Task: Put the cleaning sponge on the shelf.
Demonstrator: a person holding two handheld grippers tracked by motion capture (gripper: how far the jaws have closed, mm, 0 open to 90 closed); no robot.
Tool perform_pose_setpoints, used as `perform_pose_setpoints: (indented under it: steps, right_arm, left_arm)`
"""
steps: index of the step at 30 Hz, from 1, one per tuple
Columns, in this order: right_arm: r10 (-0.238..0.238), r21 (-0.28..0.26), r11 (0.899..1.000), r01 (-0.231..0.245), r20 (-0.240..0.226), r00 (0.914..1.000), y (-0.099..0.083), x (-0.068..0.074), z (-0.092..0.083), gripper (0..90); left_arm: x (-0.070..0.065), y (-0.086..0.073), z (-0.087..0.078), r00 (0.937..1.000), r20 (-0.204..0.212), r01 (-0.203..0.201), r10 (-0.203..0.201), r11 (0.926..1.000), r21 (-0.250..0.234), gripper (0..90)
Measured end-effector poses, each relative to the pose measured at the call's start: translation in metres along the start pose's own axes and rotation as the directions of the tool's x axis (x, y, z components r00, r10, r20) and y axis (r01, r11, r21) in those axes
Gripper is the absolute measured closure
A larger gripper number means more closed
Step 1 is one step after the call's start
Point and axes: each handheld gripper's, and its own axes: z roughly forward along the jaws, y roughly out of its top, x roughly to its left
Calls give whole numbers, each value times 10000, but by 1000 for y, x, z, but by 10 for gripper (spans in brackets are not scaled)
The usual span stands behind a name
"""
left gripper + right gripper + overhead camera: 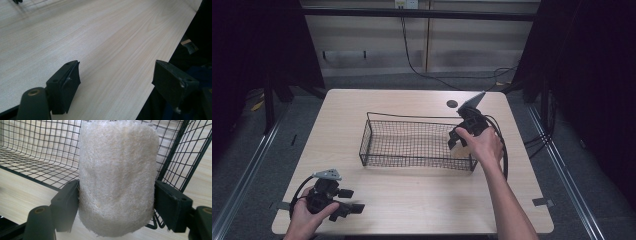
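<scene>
Your right gripper point(116, 202) clamps the fluffy white roll point(117, 177) at the wire basket's point(377, 150) right end; placing seems underway. Lower it inside, then release. Left gripper point(116, 82) idles, jaws spread.

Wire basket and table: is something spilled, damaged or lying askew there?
Nothing stands out. The wire basket sits flat on the table, its mesh looks intact. The right gripper holds a cream fuzzy roll at the basket's right end; the left gripper rests open near the table's front edge.
</scene>
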Motion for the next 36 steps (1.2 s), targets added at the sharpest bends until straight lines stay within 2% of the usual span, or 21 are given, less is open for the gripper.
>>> perform_pose_setpoints:
  steps: [7,11,15,17,29,33,36]
  right_arm:
    - [382,165,9991,-383,85,9992,-2,-8,11,251]
    - [521,211,9984,-524,141,9985,-2,-9,19,251]
    - [830,343,9958,-843,383,9958,-1,-10,24,251]
    - [949,402,9946,-961,316,9950,0,-10,26,251]
    - [980,541,9933,-1022,748,9924,3,-10,40,250]
    - [1132,582,9915,-1168,610,9917,2,-12,45,250]
    - [1133,621,9911,-1177,701,9911,3,-11,50,250]
  left_arm:
    - [0,0,0,10000,10,1,-1,10000,-1,215]
    - [0,0,0,10000,-7,1,-1,10000,29,215]
    - [0,0,0,10000,-1,3,-3,10000,1,215]
    - [0,0,0,10000,7,21,-21,10000,-5,215]
    - [0,0,0,10000,-8,-7,7,10000,2,215]
    - [0,0,0,10000,-12,-1,1,10000,-5,215]
    - [0,0,0,10000,-9,-1,1,10000,0,215]
